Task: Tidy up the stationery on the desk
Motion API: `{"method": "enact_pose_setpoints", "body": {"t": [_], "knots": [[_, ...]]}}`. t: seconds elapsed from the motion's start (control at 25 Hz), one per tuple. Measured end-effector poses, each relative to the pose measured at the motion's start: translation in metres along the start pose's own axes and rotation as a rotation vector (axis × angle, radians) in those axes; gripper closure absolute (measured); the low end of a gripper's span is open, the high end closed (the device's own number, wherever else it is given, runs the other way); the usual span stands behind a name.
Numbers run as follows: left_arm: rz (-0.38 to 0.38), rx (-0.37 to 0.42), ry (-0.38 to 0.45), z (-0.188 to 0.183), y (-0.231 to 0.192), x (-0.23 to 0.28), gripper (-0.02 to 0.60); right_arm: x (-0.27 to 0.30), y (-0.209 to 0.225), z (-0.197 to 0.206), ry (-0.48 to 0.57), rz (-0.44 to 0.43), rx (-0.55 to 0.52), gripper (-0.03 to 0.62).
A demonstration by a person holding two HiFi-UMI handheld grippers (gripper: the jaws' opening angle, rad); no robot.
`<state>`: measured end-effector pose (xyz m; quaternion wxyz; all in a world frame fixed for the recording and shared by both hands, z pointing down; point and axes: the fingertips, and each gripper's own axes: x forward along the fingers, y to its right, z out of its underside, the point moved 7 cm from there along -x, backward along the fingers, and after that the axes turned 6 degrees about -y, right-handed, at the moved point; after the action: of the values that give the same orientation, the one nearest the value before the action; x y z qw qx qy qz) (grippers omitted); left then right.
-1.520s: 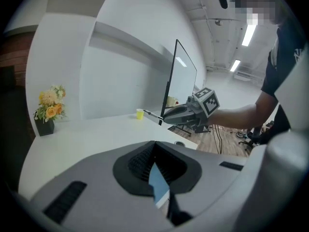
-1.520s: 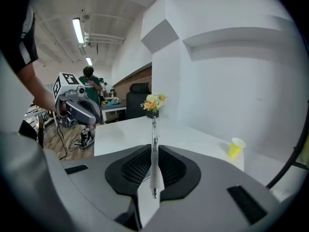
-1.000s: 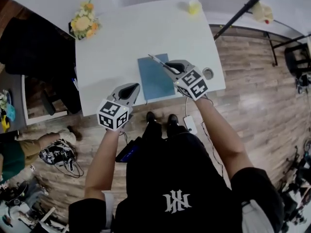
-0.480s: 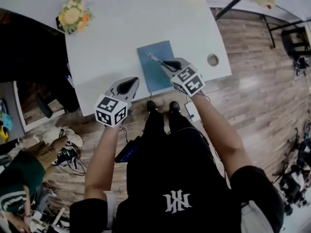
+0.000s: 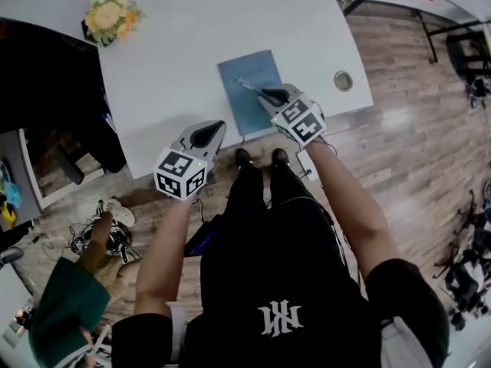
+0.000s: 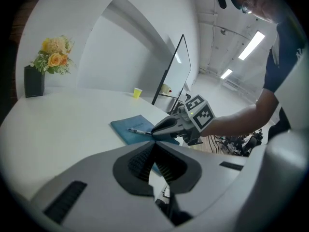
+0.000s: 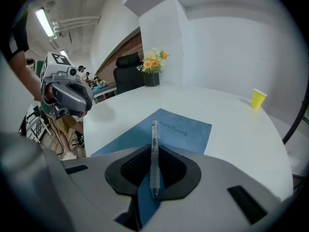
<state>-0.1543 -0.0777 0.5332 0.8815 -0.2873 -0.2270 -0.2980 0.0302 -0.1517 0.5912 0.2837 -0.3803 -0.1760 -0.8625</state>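
Gripping pen [image 7: 154, 129] w/ R tongs [image 7: 154, 151] over blue notebook [image 7: 186, 129] on white surface [image 5: 176, 60], w/ L tongs [image 6: 154, 146] clamped together, empty, near front edge.

Clear pen [image 7: 154, 151] – held lengthwise over the flat blue notebook [image 7: 190, 129].

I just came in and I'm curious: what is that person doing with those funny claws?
A person is tidying a white desk with a gripper in each hand. The right gripper is shut on a pen, holding it over a blue notebook that lies on the desk. The left gripper is shut and empty, near the desk's front edge.
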Motion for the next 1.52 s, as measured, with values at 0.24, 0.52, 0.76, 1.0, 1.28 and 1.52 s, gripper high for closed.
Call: {"method": "enact_pose_setpoints", "body": {"t": [0.24, 0.52, 0.76, 1.0, 1.28, 1.52], "knots": [[0.000, 0.009, 0.003, 0.002, 0.002, -0.002, 0.578, 0.004, -0.003, -0.002, -0.025, -0.003, -0.044, 0.523], [-0.029, 0.034, 0.049, -0.019, 0.007, -0.016, 0.578, -0.034, 0.001, -0.030, 0.071, 0.025, -0.079, 0.471], [-0.075, 0.089, 0.185, -0.071, 0.009, -0.040, 0.578, -0.108, 0.015, -0.079, 0.307, 0.017, -0.170, 0.476], [-0.015, 0.219, 0.351, -0.119, 0.053, -0.079, 0.578, -0.184, -0.015, -0.115, 0.454, -0.137, -0.385, 0.534], [0.067, 0.295, 0.436, -0.149, 0.124, -0.116, 0.578, -0.265, -0.030, -0.112, 0.652, -0.275, -0.198, 0.545], [0.033, 0.291, 0.459, -0.130, 0.166, -0.117, 0.578, -0.291, -0.021, -0.073, 0.692, -0.318, -0.147, 0.545]]}}
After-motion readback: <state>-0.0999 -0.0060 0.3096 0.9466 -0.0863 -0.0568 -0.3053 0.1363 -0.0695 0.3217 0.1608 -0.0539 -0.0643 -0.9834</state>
